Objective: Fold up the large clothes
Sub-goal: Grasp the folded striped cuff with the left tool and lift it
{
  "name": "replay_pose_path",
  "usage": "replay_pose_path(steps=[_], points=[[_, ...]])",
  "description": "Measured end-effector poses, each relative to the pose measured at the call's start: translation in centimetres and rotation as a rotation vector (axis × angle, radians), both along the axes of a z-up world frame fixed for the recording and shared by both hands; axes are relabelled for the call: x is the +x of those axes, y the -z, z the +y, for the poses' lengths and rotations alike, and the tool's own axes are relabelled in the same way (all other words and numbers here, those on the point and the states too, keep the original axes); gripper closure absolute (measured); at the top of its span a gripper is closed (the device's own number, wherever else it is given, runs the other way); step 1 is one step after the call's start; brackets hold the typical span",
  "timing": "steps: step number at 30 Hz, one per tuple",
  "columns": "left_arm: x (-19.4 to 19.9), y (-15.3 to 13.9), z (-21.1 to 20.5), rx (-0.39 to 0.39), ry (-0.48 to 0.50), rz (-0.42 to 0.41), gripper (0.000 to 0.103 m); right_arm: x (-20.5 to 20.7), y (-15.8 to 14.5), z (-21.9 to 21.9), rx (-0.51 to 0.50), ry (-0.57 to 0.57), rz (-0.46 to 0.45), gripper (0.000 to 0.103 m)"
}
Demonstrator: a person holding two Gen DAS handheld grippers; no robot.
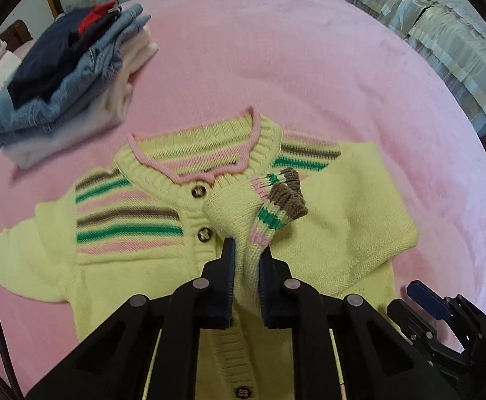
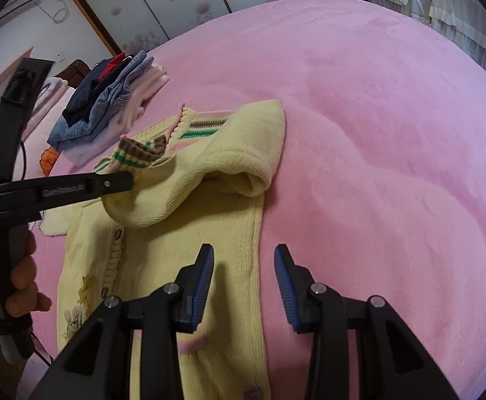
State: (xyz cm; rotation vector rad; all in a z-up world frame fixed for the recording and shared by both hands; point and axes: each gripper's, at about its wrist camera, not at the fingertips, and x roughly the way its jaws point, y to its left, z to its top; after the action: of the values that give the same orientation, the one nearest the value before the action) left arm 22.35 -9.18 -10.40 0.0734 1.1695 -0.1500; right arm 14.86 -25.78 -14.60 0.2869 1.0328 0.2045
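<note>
A pale yellow knit cardigan (image 1: pixel 136 260) with pink, green and brown stripes and buttons lies face up on the pink bed; it also shows in the right wrist view (image 2: pixel 183 243). My left gripper (image 1: pixel 247 253) is shut on its right sleeve (image 1: pixel 239 213), holding the striped cuff (image 1: pixel 283 196) folded over the chest. In the right wrist view the left gripper (image 2: pixel 123 180) pinches that sleeve (image 2: pixel 163 193). My right gripper (image 2: pixel 244 256) is open and empty, just above the cardigan's right side edge.
A stack of folded clothes (image 1: pixel 63 76), with denim and dark items on top, sits at the bed's far left; it also shows in the right wrist view (image 2: pixel 109 100). The pink bed cover (image 1: pixel 309 66) stretches beyond. Covered furniture (image 1: pixel 443 33) stands at the right.
</note>
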Motion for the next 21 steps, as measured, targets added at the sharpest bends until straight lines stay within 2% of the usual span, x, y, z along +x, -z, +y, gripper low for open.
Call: replay_pose_path(steps=[7, 12, 18, 21], points=[[0.1, -2.8, 0.1, 0.009, 0.008, -0.086, 0.093, 0.4, 0.0, 0.8, -0.006, -0.011, 0.000, 0.065], [0.3, -3.8, 0.9, 0.002, 0.025, -0.126, 0.093, 0.6, 0.1, 1.1, -0.018, -0.014, 0.004, 0.065], [0.8, -5.2, 2.9, -0.049, 0.026, -0.212, 0.093, 0.7, 0.0, 1.1, -0.029, -0.010, 0.004, 0.065], [1.5, -5.0, 5.3, -0.109, -0.009, -0.249, 0.093, 0.8, 0.2, 1.1, -0.037, -0.005, 0.009, 0.065]])
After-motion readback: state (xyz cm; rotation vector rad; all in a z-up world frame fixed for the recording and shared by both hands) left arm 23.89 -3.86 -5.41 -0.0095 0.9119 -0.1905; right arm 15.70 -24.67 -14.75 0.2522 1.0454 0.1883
